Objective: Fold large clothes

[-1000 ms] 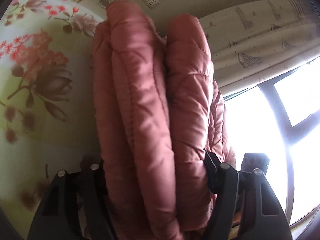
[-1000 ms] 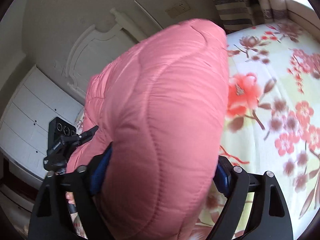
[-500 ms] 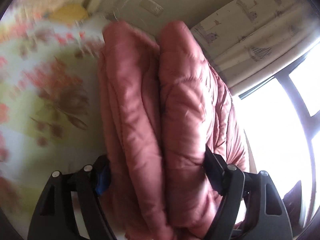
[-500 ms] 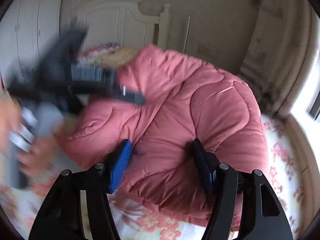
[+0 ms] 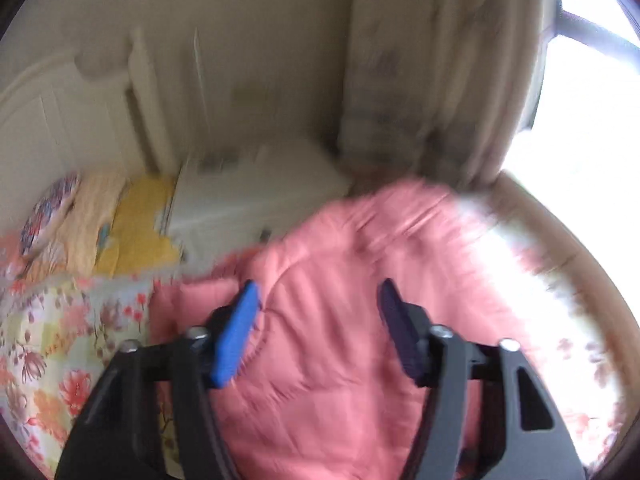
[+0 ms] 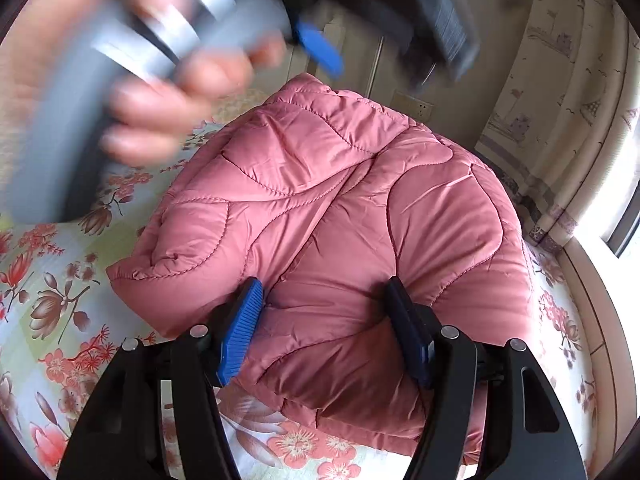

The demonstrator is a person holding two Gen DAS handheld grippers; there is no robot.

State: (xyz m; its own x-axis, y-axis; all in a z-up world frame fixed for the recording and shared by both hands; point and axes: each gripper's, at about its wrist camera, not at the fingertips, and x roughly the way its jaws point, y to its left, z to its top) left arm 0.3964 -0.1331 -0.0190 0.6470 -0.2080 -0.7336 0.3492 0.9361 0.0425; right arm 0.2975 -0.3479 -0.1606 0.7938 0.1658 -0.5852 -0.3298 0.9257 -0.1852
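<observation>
Mostly blurred, left gripper (image 5: 318,300) jaws closing, empty, right gripper (image 6: 324,294) jaws pinching pink jacket (image 6: 360,208).

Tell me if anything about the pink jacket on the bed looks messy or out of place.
Nothing stands out. The pink jacket lies as a folded bundle on the floral bedspread, with the right gripper pressing its near edge. No tear or spill shows.

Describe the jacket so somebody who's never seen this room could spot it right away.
Find the bed with the floral sheet, its red and brown blossoms on pale yellow and white. The pink jacket lies bunched on it, toward the curtain side. It is the only plain, puffy thing there: glossy pink, quilted in wavy stitched lines.
</observation>
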